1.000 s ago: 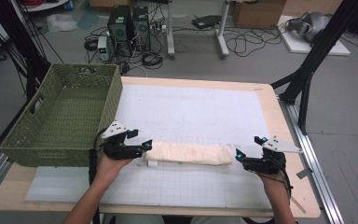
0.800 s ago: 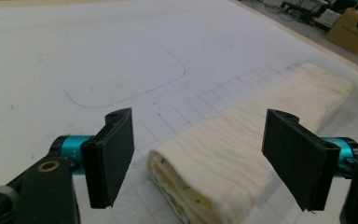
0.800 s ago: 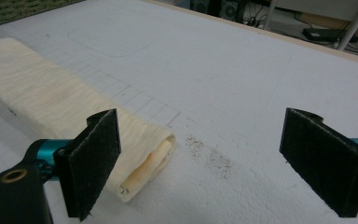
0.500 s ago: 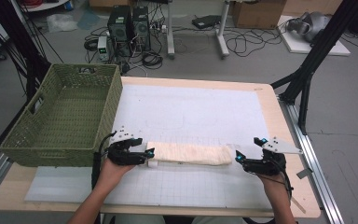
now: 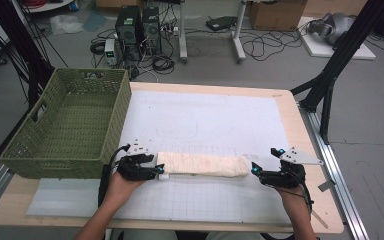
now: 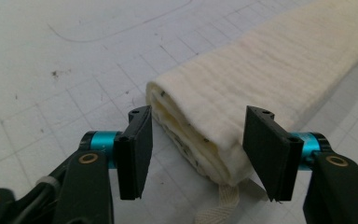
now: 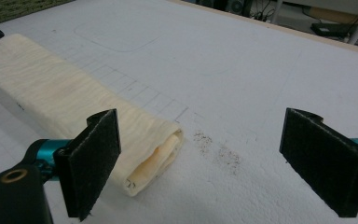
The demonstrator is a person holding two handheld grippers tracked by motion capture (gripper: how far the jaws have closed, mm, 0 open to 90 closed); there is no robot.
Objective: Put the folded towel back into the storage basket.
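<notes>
A cream towel (image 5: 200, 164), folded into a long narrow roll, lies across the near part of the white gridded mat (image 5: 205, 120). My left gripper (image 5: 156, 171) is open at the towel's left end. In the left gripper view its jaws (image 6: 196, 154) straddle the layered end of the towel (image 6: 261, 79) with a gap on both sides, and a woven tape loop (image 6: 216, 207) sticks out below. My right gripper (image 5: 255, 171) is open wide just off the right end. In the right gripper view (image 7: 219, 163), the towel's open end (image 7: 158, 149) lies beside the left jaw.
A green wicker basket (image 5: 25, 150) stands on the table's left side, close to my left hand. The wooden table edge (image 5: 310, 150) runs along the right, with a black stand leg (image 5: 330, 80) beyond it. Computers and cables sit on the floor behind.
My left gripper has slid right and slightly nearer, bringing its open jaws around the towel's left end. The right gripper and the towel have stayed almost still.
</notes>
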